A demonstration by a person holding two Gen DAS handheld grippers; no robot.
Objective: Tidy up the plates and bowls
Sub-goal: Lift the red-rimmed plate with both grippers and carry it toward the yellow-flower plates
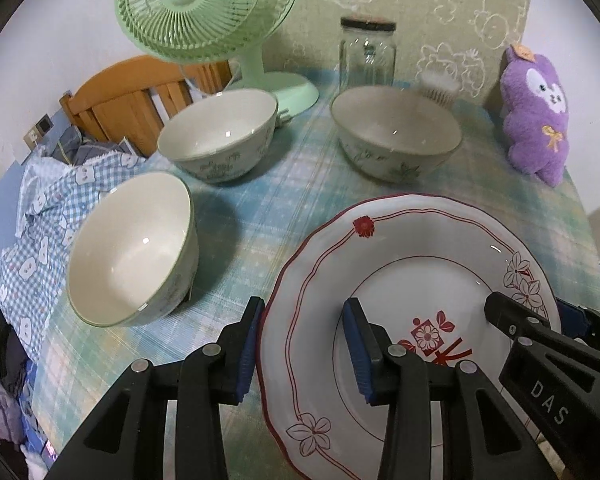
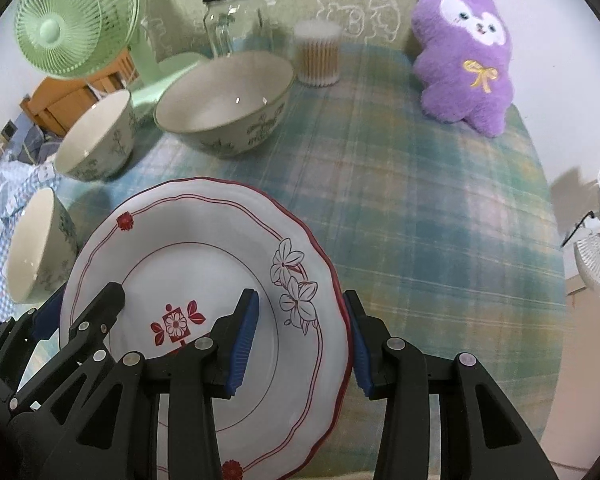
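two claws share one plate [image 1: 412, 280]: my left gripper [image 1: 304, 344] clamps its left rim, my right gripper [image 2: 304, 332] its right rim, jaws partly apart; three bowls [image 1: 396, 132] sit ahead on the table.

white plate [image 1: 400, 248] with red floral trim — tilted; three cream bowls [image 1: 220, 136] upright on the cloth.

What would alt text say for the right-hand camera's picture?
Two handheld grippers, right gripper and left gripper, clasp opposite rims of a white plate with red flowers above a plaid tablecloth. Behind stand three bowls, a purple plush toy and a green fan.
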